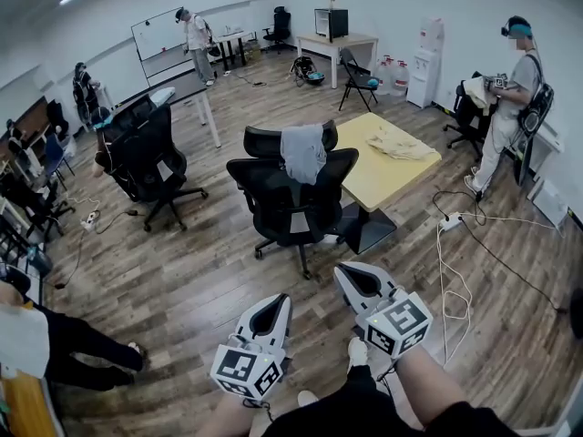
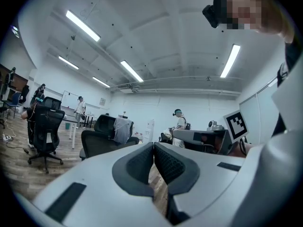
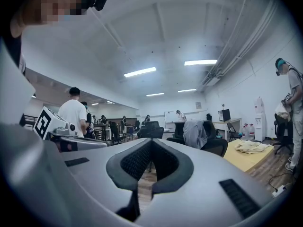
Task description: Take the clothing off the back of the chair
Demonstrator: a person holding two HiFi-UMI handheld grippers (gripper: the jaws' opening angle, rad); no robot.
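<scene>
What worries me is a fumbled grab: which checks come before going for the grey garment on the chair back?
1. Grey garment draped over the black office chair back: ok.
2. Left gripper open: not ok, jaws shut, empty.
3. Right gripper open: not ok, jaws shut, empty.
4. Grippers at the garment: not ok, wood floor lies between.
5. White cable off the path: ok, it lies rightward.
6. Garment free of snags: cannot tell.

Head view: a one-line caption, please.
Left gripper and right gripper, both shut, point toward a chair with a grey garment draped over its back, beside a yellow table.
</scene>
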